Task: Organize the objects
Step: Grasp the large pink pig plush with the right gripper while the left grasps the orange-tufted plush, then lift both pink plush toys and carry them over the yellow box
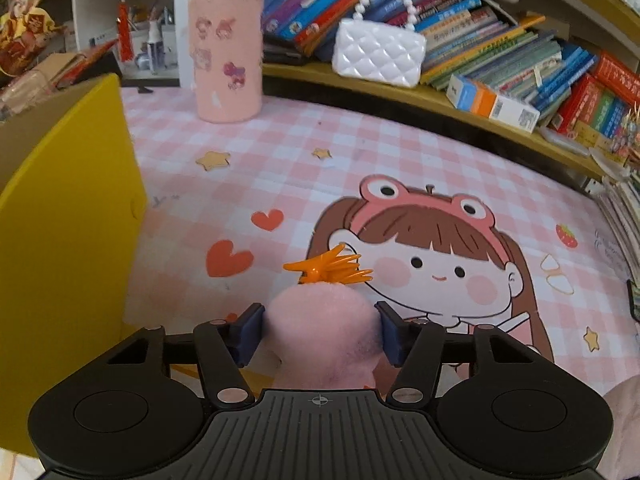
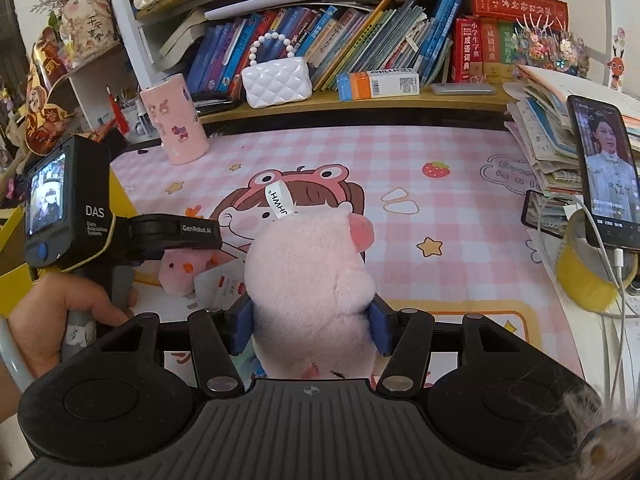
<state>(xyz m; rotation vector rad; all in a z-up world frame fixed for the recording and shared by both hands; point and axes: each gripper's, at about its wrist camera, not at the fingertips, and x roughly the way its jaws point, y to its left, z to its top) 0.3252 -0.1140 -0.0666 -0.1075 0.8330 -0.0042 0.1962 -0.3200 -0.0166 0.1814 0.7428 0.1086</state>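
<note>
Both our grippers hold pink plush toys above the checked desk mat.

In the left wrist view our left gripper has its blue pads pressed into both sides of a small pink plush, low in the centre of the frame; an orange hair claw shows just above the plush, though we cannot tell if the two touch. A yellow box fills the left edge, and a pink cup stands at upper centre-left on the pink checked mat. In the right wrist view our right gripper is clamped on a larger pink pig plush at the centre, its white tag pointing up. A phone leans at the right edge beside a yellow tape roll.
</note>
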